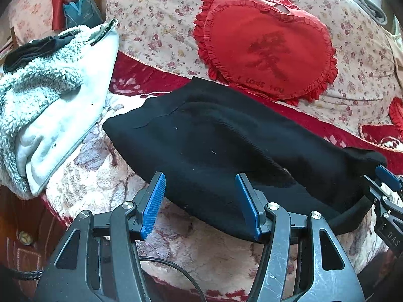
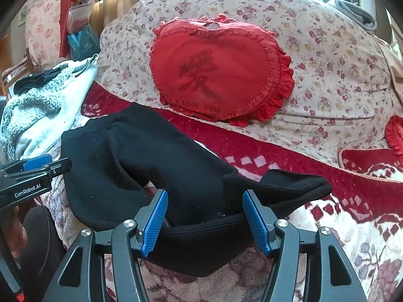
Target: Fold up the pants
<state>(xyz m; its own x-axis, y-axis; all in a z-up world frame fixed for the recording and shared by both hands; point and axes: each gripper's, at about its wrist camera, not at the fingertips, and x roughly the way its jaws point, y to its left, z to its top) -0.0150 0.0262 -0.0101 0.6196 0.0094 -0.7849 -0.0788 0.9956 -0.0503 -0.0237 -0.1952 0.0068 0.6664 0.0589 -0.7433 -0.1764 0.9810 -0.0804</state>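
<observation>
Black pants (image 1: 214,141) lie folded on a red and white floral blanket (image 1: 95,183). In the left wrist view my left gripper (image 1: 201,201) is open, its blue pads either side of the pants' near edge. In the right wrist view the pants (image 2: 151,156) show a ribbed waistband at the near edge, and my right gripper (image 2: 205,216) is open with the waistband lying between its fingers. The right gripper also shows at the right edge of the left wrist view (image 1: 388,183); the left gripper shows at the left edge of the right wrist view (image 2: 37,166).
A grey-white fleece garment (image 1: 50,105) is piled left of the pants. A red heart-shaped cushion (image 1: 267,45) leans on a floral quilt (image 1: 156,25) behind them. A second red cushion (image 2: 395,133) is at the far right. Bags (image 2: 80,40) stand at the back left.
</observation>
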